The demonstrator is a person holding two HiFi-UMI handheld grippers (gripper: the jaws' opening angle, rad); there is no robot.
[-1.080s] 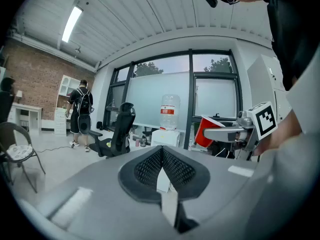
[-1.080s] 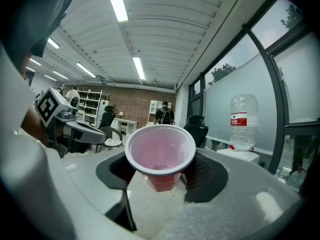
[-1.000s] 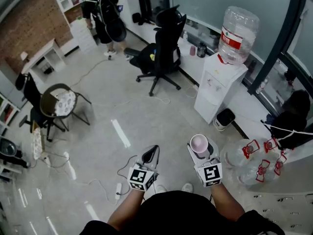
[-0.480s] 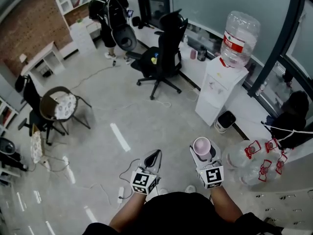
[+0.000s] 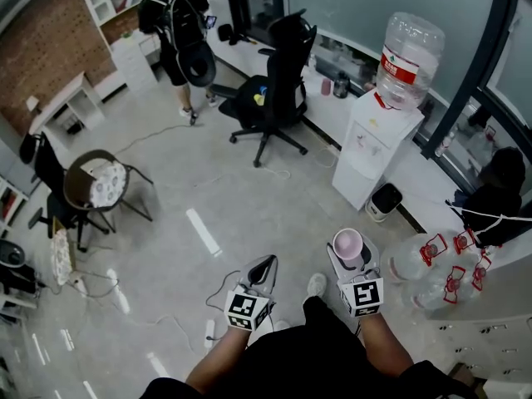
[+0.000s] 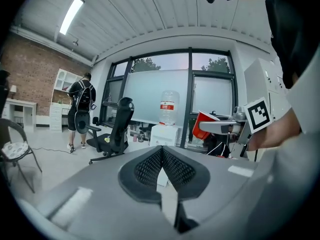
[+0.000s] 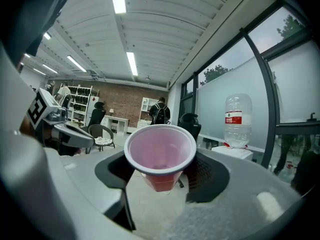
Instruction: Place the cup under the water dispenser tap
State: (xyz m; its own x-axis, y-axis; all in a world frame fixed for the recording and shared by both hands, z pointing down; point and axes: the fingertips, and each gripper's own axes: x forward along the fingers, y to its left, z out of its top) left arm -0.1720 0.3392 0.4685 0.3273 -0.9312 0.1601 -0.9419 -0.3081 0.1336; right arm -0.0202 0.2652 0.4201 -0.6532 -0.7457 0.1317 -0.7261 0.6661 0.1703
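Note:
A red plastic cup [image 7: 160,156] with a pale inside stands upright between the jaws of my right gripper [image 5: 350,249], which is shut on it; the cup [image 5: 347,243] shows from above in the head view and the cup [image 6: 202,124] from the side in the left gripper view. The white water dispenser [image 5: 371,145] with a clear bottle [image 5: 406,56] on top stands against the window wall, well ahead of the cup and a little right of it. My left gripper [image 5: 260,269] is shut and holds nothing. The dispenser [image 7: 233,152] sits to the right in the right gripper view.
A black office chair [image 5: 270,90] stands left of the dispenser. A person with a backpack [image 5: 179,32] walks at the far left. A small bin [image 5: 383,199] sits by the dispenser's base. Several empty water bottles [image 5: 436,264] lie at my right. A round chair [image 5: 96,181] and floor cables [image 5: 216,293] are at left.
Both grippers have shifted slightly forward, the cup still held. The person with the backpack has moved near the shelves. The view has swung a little.

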